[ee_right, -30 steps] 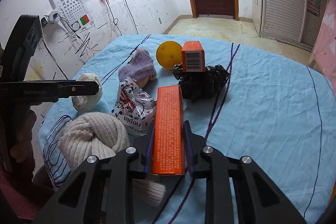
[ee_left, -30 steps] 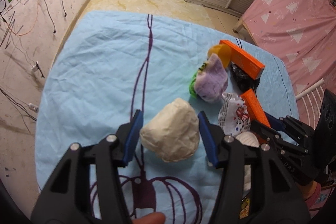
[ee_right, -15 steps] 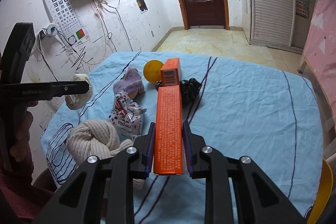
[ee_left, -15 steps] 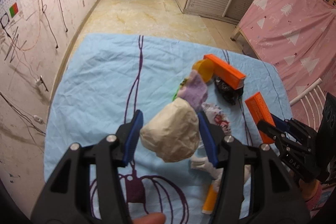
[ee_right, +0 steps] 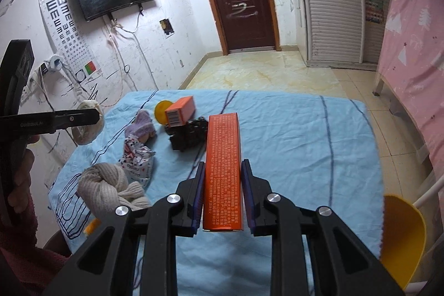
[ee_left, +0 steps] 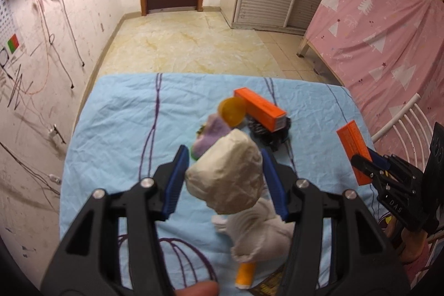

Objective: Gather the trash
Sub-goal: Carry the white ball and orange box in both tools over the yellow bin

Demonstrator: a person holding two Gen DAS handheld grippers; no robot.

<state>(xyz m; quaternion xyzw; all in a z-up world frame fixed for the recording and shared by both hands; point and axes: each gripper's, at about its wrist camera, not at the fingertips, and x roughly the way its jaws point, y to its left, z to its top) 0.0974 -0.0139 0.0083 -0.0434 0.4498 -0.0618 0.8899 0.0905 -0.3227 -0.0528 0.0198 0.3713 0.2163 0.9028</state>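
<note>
A: Status?

B: My left hand-held gripper (ee_left: 226, 181) clamps the crumpled cream paper wad (ee_left: 226, 175), lifted above the blue-clothed surface (ee_left: 125, 113). My right hand-held gripper (ee_right: 222, 194) pinches the long orange carton (ee_right: 223, 171), long axis pointing straight ahead along the fingers.

A: Where to?

B: Probably the yellow bin (ee_right: 402, 237), low on my right, nearest the right hand. Only the right wrist view shows it.

A: Left view?

B: Shows my thumb and more orange packaging under the knit cloth.

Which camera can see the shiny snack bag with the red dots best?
The right wrist view. There the snack bag lies in plain sight on the blue sheet, between the purple sock and the knitted hat. In the left wrist view it is hidden behind the cream wad in the left claw.
</note>
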